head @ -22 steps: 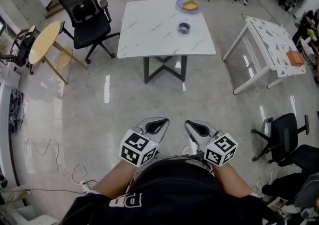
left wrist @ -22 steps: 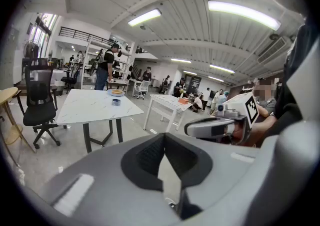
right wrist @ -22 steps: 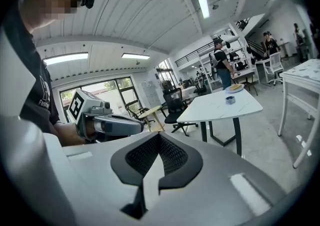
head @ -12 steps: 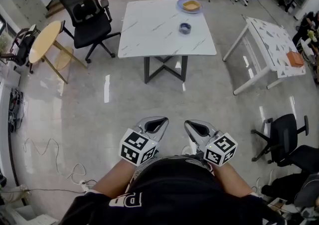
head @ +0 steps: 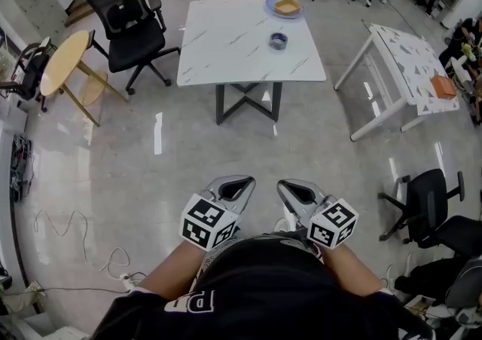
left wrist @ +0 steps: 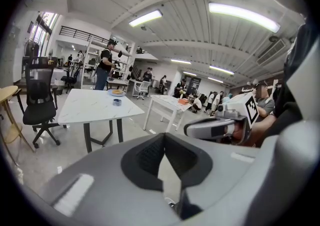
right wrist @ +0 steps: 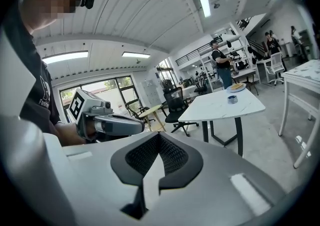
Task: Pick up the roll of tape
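Marble bench (head: 226, 37) holds the tape roll (head: 278, 41) far off; left hand-held gripper (head: 239, 183) and right hand-held gripper (head: 291, 186), clenched empty, would knock it if unopened.

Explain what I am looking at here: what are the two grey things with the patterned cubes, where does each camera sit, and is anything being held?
There is no robot here. A person stands holding a hand-held two-jaw gripper in each hand. The head view comes from a camera on the person's head, looking steeply down. In it the left gripper and right gripper sit close to the body, and each carries a marker cube that is part of it.

The other two pictures come from cameras riding on each gripper, looking along its own jaws. Both pairs of jaws are closed with nothing between them, so nothing is held.

Ahead, across the floor, stands a white table. On it lie the roll of tape and a plate with something tan on it. The tape is far from both grippers.
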Action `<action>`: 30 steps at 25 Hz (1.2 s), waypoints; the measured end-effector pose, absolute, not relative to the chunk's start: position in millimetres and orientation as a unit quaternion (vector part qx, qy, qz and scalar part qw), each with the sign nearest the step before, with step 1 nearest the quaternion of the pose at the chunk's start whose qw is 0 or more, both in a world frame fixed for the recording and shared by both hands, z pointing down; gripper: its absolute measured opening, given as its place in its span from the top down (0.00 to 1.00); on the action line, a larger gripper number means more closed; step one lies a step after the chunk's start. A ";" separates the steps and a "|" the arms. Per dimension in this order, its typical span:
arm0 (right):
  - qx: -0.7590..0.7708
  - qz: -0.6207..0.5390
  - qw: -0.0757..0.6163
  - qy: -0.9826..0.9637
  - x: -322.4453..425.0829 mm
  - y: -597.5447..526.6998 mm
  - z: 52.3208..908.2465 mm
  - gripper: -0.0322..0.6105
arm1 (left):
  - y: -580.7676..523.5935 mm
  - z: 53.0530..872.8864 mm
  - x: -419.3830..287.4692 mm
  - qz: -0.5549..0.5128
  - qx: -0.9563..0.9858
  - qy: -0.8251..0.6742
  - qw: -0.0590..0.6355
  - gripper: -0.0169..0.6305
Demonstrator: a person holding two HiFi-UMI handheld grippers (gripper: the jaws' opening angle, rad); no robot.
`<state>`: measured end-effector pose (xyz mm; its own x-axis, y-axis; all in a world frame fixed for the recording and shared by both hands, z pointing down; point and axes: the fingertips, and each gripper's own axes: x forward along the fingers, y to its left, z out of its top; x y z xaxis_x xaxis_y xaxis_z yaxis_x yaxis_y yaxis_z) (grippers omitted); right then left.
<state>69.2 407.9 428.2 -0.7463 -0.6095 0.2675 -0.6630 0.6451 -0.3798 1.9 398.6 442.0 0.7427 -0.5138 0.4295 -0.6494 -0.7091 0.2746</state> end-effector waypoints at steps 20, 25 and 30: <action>0.389 0.220 0.061 -0.893 -9.9 412.3 434.3 0.96 | 402.8 448.4 -74.0 0.173 0.921 -0.290 0.196 0.88; 0.406 0.236 0.064 -0.880 -18.9 415.6 443.2 0.96 | 406.3 460.0 -96.6 0.169 0.916 -0.285 0.226 0.88; 0.409 0.238 0.073 -0.878 -21.5 412.5 444.1 0.96 | 401.6 458.3 -102.6 0.149 0.918 -0.287 0.228 0.88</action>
